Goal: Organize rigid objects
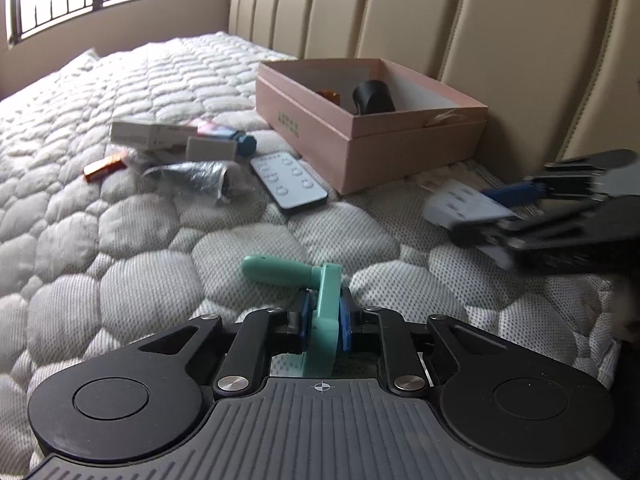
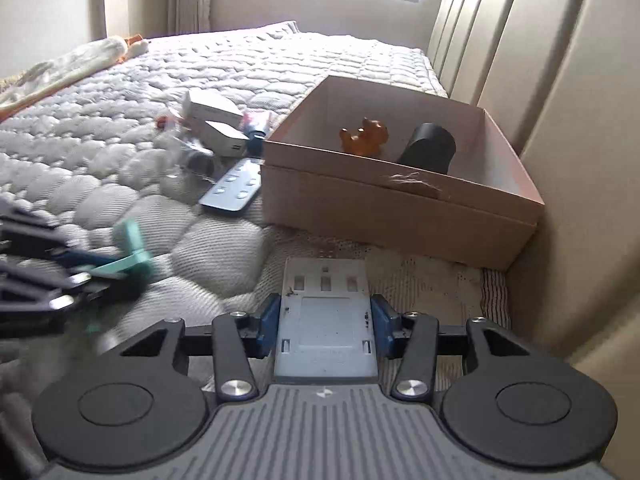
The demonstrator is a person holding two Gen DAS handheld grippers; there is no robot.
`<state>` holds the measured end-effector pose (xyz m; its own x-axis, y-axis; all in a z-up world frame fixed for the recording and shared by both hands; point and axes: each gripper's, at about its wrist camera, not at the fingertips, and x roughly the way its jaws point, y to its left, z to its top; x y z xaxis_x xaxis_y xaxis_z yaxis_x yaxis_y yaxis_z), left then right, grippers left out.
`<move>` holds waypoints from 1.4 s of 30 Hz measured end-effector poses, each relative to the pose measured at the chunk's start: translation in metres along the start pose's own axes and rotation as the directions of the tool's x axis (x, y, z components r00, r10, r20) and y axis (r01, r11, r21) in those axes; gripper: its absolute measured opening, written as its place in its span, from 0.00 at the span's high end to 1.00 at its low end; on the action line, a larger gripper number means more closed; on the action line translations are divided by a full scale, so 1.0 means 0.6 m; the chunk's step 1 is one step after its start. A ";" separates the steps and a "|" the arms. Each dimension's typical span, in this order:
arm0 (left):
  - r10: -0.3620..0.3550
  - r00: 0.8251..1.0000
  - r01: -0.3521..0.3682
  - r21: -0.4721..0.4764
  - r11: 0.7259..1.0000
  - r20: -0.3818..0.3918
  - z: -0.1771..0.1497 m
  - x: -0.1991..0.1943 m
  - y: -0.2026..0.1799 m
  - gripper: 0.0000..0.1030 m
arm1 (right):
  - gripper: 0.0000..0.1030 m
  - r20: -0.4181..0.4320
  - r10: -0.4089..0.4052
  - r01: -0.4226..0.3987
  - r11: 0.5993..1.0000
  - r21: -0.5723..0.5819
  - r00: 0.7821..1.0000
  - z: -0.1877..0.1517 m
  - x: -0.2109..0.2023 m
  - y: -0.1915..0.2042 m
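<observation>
Step in hand, as judged: pick-up complete on both sides, transfer to the pink box (image 1: pixel 360 148) pending.

Left to right on the bed (image 1: pixel 120 240):
- Loose clutter beside the box: orange piece (image 1: pixel 105 167), white cartons (image 1: pixel 148 134), crinkled foil wrap (image 1: pixel 196 176), remote (image 1: pixel 289 183). Not yet sorted.
- Left claw (image 1: pixel 325 318): pinching a teal handle-shaped part (image 1: pixel 292 274), just above the quilt.
- Box against the headboard (image 1: pixel 500 20); already holding a black cylinder (image 2: pixel 430 146) and an orange toy (image 2: pixel 364 136).
- Right claw (image 2: pixel 325 320): pinching a grey flat plate (image 2: pixel 326 320) by its side edges, near the box front.

Next move, as judged: carry each held piece over the box rim, lower inside clear of the cylinder and toy, then spread the pads.

Hard to make out: right claw blurred in the left view; left claw blurred in the right view. Carton print unreadable. Box floor partly hidden by its near wall.
</observation>
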<state>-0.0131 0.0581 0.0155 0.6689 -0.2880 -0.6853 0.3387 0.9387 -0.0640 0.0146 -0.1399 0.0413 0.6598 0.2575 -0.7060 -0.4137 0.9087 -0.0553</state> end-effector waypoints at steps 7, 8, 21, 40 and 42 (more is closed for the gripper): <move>-0.041 0.998 0.039 0.055 0.998 0.047 -0.006 -0.038 -0.028 0.86 | 0.54 0.034 0.012 -0.012 1.000 -0.015 0.999 -0.020 -0.075 0.002; -0.046 0.998 0.043 0.068 0.997 0.045 -0.007 -0.044 -0.035 0.86 | 0.54 0.037 0.013 -0.012 1.000 -0.020 0.999 -0.023 -0.083 0.003; -0.097 0.995 0.090 0.148 0.985 0.038 0.021 -0.101 -0.112 0.86 | 0.54 0.067 -0.015 0.017 1.000 -0.025 0.998 -0.078 -0.138 0.004; -0.026 0.990 0.045 -0.130 0.991 0.142 0.266 0.087 -0.080 0.82 | 0.54 0.186 -0.048 0.040 0.998 0.044 0.981 -0.100 -0.202 -0.007; -0.031 0.988 0.053 -0.141 0.989 0.154 0.238 0.067 -0.064 0.82 | 0.54 0.176 -0.049 0.041 0.998 0.049 0.983 -0.101 -0.196 -0.012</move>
<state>0.0956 -0.0164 0.0939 0.7520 -0.3424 -0.5633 0.2769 0.9395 -0.2015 -0.0981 -0.1965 0.0820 0.7794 0.2663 -0.5671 -0.3548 0.9336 -0.0493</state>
